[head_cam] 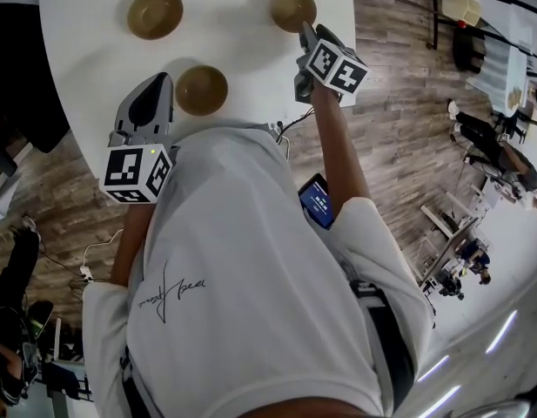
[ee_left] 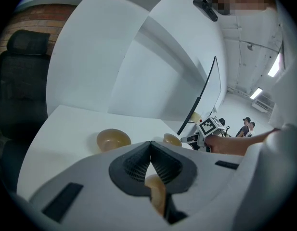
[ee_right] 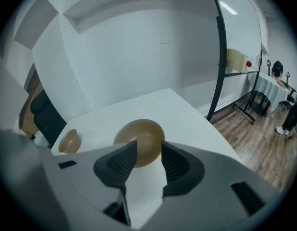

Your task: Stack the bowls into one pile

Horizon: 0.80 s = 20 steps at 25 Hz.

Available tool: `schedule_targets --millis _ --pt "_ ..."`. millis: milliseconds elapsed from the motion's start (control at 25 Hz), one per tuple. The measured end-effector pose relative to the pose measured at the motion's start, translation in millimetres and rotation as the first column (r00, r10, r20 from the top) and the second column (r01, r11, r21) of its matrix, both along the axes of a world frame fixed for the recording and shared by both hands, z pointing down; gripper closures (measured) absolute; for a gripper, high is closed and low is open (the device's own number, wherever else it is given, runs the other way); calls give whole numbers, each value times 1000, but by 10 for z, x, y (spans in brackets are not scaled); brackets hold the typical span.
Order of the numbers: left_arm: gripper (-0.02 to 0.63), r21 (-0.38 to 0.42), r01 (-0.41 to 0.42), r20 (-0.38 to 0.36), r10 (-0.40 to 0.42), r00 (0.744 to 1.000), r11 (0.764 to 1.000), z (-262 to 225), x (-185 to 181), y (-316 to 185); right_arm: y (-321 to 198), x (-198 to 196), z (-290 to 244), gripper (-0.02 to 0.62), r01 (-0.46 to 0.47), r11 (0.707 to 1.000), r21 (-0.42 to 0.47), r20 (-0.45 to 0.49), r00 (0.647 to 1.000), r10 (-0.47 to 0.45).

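Three brown bowls stand apart on the white table [head_cam: 77,55]: the far-left bowl [head_cam: 155,13], the far-right bowl [head_cam: 292,8] by its right edge, and the front bowl [head_cam: 201,90] near its front edge. The right gripper [ee_right: 147,152] is open and empty, just short of the far-right bowl. The left gripper [ee_left: 150,147], over the table's front beside the front bowl, is closed on nothing.

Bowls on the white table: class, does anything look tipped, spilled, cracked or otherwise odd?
Nothing stands out. The far left bowl, far right bowl and near bowl all sit upright and apart on the table, empty, with no spill or visible damage. None is stacked yet.
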<state>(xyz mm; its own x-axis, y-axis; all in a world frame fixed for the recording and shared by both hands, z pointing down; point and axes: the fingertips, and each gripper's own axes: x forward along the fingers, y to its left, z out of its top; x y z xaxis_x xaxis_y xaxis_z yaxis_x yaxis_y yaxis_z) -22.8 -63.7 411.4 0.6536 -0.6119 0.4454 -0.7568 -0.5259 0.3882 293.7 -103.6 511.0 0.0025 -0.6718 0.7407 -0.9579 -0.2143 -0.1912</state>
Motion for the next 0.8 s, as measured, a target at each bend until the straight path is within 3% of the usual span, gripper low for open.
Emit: schedule_targets --millis 400,800 --pt "606 -32 9 16 -8 1000 999 88 -57 -28 -20 90 249 433 -158 987 -34 165 973 161" --pt "606 -50 15 18 -14 1000 999 124 -77 -44 -39 97 408 434 -253 963 -93 309 912 269"
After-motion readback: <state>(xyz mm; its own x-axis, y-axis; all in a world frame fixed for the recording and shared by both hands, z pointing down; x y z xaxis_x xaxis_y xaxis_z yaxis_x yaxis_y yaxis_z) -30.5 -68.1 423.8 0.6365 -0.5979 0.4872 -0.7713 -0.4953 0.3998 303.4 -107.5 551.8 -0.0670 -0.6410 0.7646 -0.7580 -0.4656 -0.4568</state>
